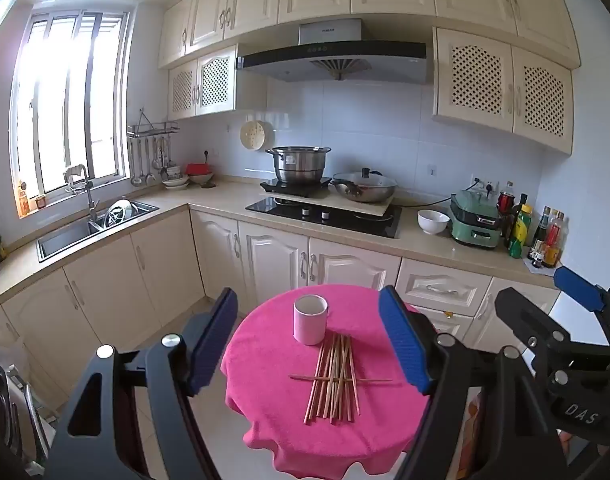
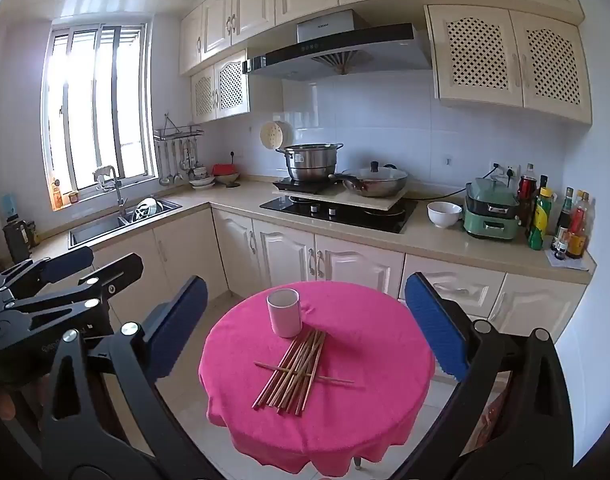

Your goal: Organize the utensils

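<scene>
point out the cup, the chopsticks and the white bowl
cup point(image 1: 309, 320), left wrist view, front wall
chopsticks point(image 1: 333, 380), left wrist view, middle of pile
white bowl point(image 2: 444, 214), right wrist view, outer side

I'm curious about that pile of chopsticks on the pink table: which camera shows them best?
The left wrist view: the chopsticks lie near the picture's middle, seen almost lengthwise, with one stick crossing the rest. The right wrist view shows the same chopsticks clearly too, but slanted and more bunched. In both, they lie just before the cup.

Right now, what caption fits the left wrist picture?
Open left claw frames a white cylindrical cup and wooden chopsticks on a pink tablecloth.
</scene>
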`<state>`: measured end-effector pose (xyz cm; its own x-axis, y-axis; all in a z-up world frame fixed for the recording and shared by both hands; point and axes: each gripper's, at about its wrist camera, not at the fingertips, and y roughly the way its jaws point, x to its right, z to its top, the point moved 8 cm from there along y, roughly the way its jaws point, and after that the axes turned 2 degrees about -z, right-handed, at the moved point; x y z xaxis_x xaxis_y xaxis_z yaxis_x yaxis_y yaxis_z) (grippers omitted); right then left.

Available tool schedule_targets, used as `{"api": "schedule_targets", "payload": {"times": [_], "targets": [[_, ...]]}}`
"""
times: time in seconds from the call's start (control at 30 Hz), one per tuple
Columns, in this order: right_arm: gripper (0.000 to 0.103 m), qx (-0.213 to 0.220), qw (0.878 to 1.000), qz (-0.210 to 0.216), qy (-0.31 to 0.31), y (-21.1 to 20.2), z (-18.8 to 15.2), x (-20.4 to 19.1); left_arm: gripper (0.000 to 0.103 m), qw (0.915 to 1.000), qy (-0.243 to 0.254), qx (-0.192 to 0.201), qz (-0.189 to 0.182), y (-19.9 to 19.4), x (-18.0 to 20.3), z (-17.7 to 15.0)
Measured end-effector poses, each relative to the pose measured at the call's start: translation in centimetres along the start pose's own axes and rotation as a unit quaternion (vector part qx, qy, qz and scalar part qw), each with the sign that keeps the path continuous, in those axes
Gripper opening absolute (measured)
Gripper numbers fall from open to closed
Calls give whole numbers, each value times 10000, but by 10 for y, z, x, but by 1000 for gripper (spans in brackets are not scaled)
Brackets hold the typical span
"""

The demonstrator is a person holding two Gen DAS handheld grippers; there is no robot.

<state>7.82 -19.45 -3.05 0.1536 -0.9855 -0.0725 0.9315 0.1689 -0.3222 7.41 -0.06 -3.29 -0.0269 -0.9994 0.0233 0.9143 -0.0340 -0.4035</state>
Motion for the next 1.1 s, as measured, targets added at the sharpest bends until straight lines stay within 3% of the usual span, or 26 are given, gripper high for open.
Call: {"api": "schedule_targets", "payload": {"times": [1.1], "targets": [[97,-61,9998,162,-14,8,-3,15,72,10000,-41,18,17,2,-1,4]]}}
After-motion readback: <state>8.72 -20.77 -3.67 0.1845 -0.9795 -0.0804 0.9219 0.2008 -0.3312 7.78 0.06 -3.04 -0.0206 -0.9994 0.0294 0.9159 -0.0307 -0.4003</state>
